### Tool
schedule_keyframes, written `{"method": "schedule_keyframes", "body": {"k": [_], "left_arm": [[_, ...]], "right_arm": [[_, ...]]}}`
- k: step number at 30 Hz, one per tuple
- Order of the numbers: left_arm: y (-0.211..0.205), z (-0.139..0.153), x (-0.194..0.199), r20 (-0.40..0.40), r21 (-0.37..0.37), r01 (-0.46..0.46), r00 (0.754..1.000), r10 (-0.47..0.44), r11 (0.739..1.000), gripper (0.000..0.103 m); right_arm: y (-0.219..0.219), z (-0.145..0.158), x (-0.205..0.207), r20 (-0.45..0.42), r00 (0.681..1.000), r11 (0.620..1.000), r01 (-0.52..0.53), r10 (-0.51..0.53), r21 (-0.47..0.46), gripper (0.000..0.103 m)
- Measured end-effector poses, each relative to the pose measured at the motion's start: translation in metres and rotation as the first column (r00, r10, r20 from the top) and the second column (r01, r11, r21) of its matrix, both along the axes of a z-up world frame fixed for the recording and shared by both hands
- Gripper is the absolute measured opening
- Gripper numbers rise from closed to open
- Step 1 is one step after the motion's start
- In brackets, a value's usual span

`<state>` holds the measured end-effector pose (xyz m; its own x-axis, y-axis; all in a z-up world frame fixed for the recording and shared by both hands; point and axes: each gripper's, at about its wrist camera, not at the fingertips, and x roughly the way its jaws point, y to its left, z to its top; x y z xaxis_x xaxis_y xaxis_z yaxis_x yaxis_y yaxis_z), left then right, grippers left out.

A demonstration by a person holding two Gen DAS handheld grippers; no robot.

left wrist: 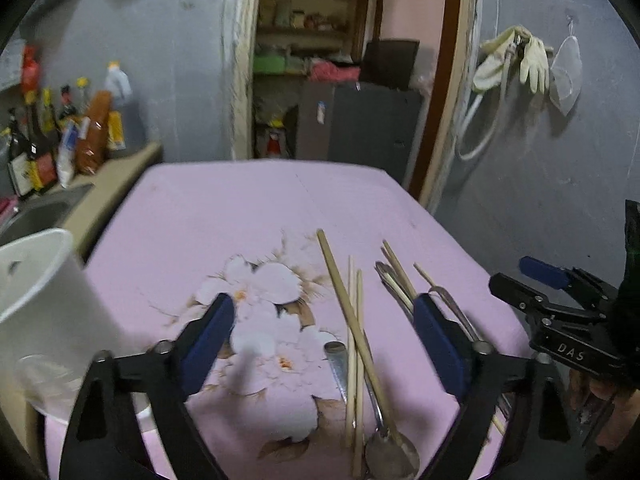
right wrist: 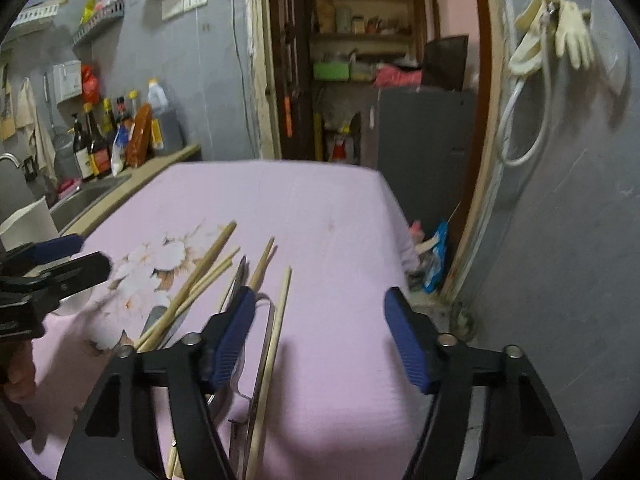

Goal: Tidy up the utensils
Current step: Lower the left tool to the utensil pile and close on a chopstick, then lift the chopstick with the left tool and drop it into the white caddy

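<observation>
Several chopsticks (left wrist: 347, 312) and metal pieces lie in a loose, crossed pile on the desk (left wrist: 224, 208), right of its centre and running to the near edge. A spoon (left wrist: 390, 456) rests bowl-near under the sticks; a fork (left wrist: 452, 304) lies at the pile's right side.

Risks, as judged:
- Sticks overlap the spoon handle, so lifting one piece may drag or roll its neighbours.
- Near ends of the sticks reach the desk's near edge; a nudge could send them to the floor.
- Round, smooth wood and polished metal give narrow pads little purchase and may pivot in a grip.
- The pink cloth is soft, so a thin stick may press in rather than lift cleanly.

Left tool (left wrist: 324, 322): jaws wide, nothing between them, over the flower print just left of the pile. Right tool (right wrist: 320, 322): jaws apart, empty, its left pad just over the fork and one stick.

A white cup (left wrist: 38, 280), smooth and open-topped, stands at the desk's left edge, well apart from the pile.
</observation>
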<state>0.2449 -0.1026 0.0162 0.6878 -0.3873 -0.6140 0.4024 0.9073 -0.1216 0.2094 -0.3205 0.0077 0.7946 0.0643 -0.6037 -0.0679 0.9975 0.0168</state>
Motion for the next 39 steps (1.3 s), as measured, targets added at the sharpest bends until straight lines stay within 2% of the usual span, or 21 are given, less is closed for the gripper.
{"method": "schedule_keyframes", "body": {"k": [7, 9, 12, 16, 23, 27, 30, 31, 35, 39], "left_arm": [[-0.009, -0.022, 0.038, -0.174, -0.028, 0.068, 0.982, -0.072, 0.997, 0.043], [-0.01, -0.027, 0.048, -0.213, -0.042, 0.072, 0.974, -0.08, 0.996, 0.038], [-0.011, -0.03, 0.06, -0.239, -0.056, 0.064, 0.968, -0.076, 0.996, 0.036], [-0.008, -0.033, 0.077, -0.289, -0.085, 0.048, 0.955, -0.071, 0.995, 0.027], [-0.008, -0.043, 0.109, -0.373, -0.108, 0.031, 0.925, -0.069, 0.994, 0.019], [-0.003, -0.042, 0.117, -0.406, -0.129, 0.034, 0.91, -0.084, 0.991, 0.018], [0.002, -0.043, 0.12, -0.437, -0.142, 0.012, 0.897, -0.074, 0.99, 0.006], [0.006, -0.044, 0.12, -0.443, -0.151, -0.004, 0.894, -0.064, 0.989, 0.005], [0.014, -0.036, 0.107, -0.42, -0.162, -0.015, 0.906, -0.055, 0.987, 0.005], [0.027, -0.022, 0.084, -0.355, -0.169, -0.004, 0.933, -0.057, 0.986, 0.005]], "right_arm": [[0.005, -0.017, 0.026, -0.112, 0.993, 0.999, -0.039, 0.039, 0.005, 0.035], [0.005, -0.02, 0.033, -0.136, 0.989, 0.999, -0.051, 0.052, 0.012, 0.03], [0.008, -0.022, 0.044, -0.164, 0.984, 0.997, -0.071, 0.073, 0.016, 0.025], [0.013, -0.023, 0.06, -0.199, 0.975, 0.995, -0.1, 0.103, 0.028, 0.016], [0.018, -0.035, 0.083, -0.288, 0.95, 0.993, -0.112, 0.12, 0.046, 0.013], [0.022, -0.035, 0.089, -0.329, 0.937, 0.993, -0.12, 0.118, 0.013, 0.013], [0.025, -0.034, 0.093, -0.352, 0.928, 0.99, -0.137, 0.124, -0.013, 0.013], [0.025, -0.034, 0.094, -0.357, 0.926, 0.991, -0.137, 0.125, -0.007, 0.01], [0.018, -0.03, 0.095, -0.366, 0.921, 0.991, -0.117, 0.131, 0.061, 0.003], [0.007, -0.023, 0.084, -0.303, 0.946, 0.987, -0.075, 0.116, 0.141, 0.003]]}}
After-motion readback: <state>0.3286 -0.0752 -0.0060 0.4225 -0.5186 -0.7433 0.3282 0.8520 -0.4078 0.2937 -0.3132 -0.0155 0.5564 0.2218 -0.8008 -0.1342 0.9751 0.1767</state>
